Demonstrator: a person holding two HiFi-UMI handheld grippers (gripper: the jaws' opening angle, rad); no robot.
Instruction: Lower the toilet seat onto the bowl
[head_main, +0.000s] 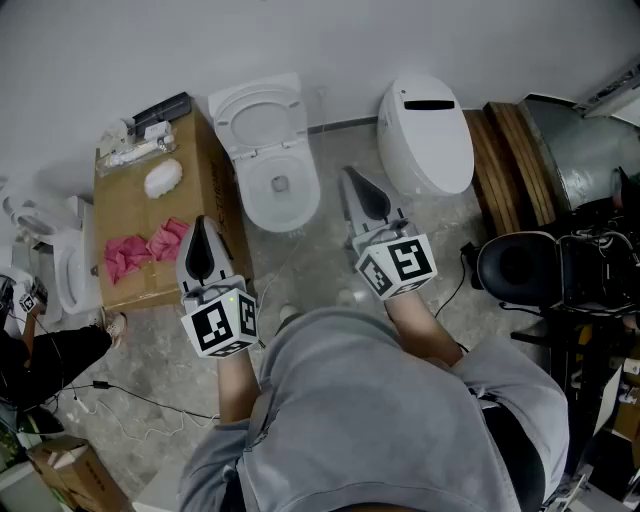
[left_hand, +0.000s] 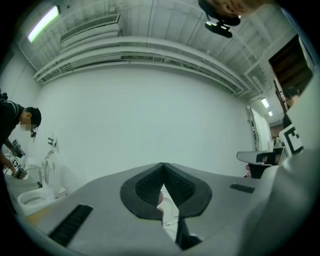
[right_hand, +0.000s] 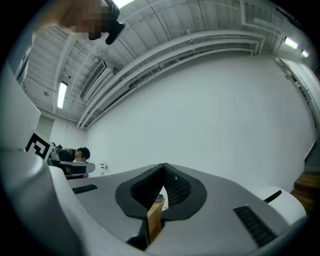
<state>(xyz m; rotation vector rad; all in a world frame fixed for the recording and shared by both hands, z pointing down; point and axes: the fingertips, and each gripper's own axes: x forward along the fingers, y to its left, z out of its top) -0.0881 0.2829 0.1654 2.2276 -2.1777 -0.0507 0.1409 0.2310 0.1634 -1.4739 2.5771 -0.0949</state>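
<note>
In the head view a white toilet stands against the wall. Its seat (head_main: 258, 115) is raised and leans back over the open bowl (head_main: 283, 190). My left gripper (head_main: 200, 224) hovers left of the bowl, over the edge of a cardboard box, with its jaws shut and nothing between them. My right gripper (head_main: 350, 174) hangs just right of the bowl, also shut and empty. Neither touches the toilet. The left gripper (left_hand: 163, 164) and the right gripper (right_hand: 164, 165) each face the bare white wall in their own views, tips meeting.
A second toilet (head_main: 425, 135) with its lid down stands to the right. The cardboard box (head_main: 205, 165) on the left carries pink cloths (head_main: 140, 250) and white items. A third toilet (head_main: 70, 265) and a person (head_main: 45, 350) are at far left. A black chair (head_main: 520, 265) and wooden planks (head_main: 500, 150) stand at right.
</note>
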